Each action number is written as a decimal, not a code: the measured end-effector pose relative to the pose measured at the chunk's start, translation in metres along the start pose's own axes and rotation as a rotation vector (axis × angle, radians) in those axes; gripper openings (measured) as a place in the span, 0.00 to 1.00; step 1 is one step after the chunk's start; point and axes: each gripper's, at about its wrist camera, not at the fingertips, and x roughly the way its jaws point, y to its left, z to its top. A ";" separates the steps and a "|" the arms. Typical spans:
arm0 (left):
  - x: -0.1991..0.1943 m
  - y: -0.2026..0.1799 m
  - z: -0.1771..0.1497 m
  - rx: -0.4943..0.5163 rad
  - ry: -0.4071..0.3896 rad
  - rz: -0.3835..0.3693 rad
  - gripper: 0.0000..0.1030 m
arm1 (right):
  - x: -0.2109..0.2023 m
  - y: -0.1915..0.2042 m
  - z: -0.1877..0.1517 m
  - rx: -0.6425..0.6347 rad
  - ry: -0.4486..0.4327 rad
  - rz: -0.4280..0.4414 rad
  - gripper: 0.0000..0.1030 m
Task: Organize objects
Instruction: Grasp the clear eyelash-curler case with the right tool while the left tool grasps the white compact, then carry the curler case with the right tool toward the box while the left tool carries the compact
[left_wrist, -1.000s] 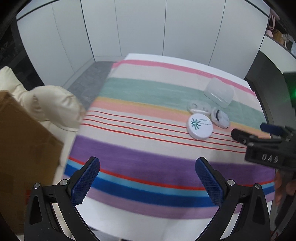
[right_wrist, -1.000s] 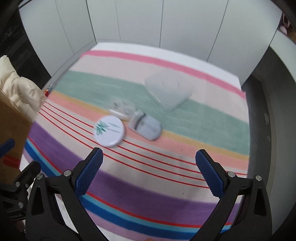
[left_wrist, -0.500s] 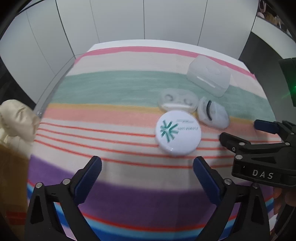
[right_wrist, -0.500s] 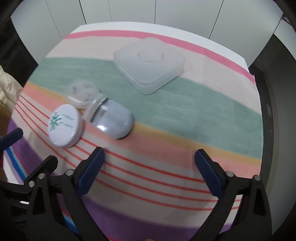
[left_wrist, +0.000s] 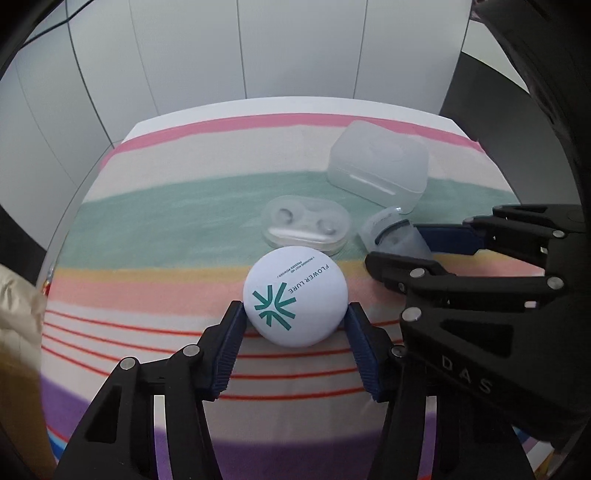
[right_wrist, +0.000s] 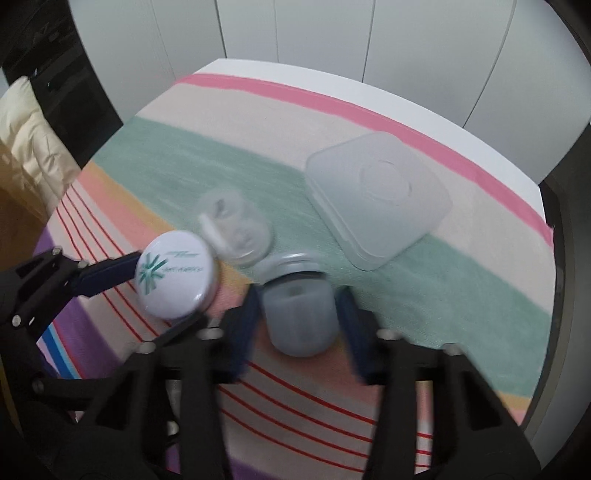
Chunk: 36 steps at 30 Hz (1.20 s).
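A round white compact (left_wrist: 295, 295) with a teal logo lies on the striped cloth; my left gripper (left_wrist: 293, 315) is shut on its sides. It also shows in the right wrist view (right_wrist: 174, 274). My right gripper (right_wrist: 298, 295) is closed around a frosted oval case (right_wrist: 298, 314), its pads at both sides; that case (left_wrist: 393, 236) holds an eyelash curler. A clear two-lobed case (left_wrist: 306, 225) lies just behind the compact. A frosted square box (left_wrist: 380, 166) sits farther back right, lid on (right_wrist: 376, 199).
The striped cloth (left_wrist: 166, 221) covers a white table whose far edge (left_wrist: 258, 107) meets white wall panels. A cream cushion (right_wrist: 29, 147) and a brown cardboard box (left_wrist: 14, 387) stand off the table's left side. A dark gap (right_wrist: 561, 206) borders the right edge.
Both grippers moved forward and down to the objects and closed: the left on the white compact, the right around the frosted oval case. Both were wide open before.
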 end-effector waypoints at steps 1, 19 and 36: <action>0.000 0.001 0.001 -0.009 0.002 -0.004 0.55 | -0.001 -0.001 0.000 0.018 0.007 0.009 0.37; -0.079 0.024 -0.017 -0.133 -0.001 0.003 0.54 | -0.070 -0.020 -0.020 0.124 -0.032 0.008 0.37; -0.182 0.063 -0.043 -0.211 -0.127 0.045 0.54 | -0.167 0.027 -0.013 0.050 -0.177 0.006 0.37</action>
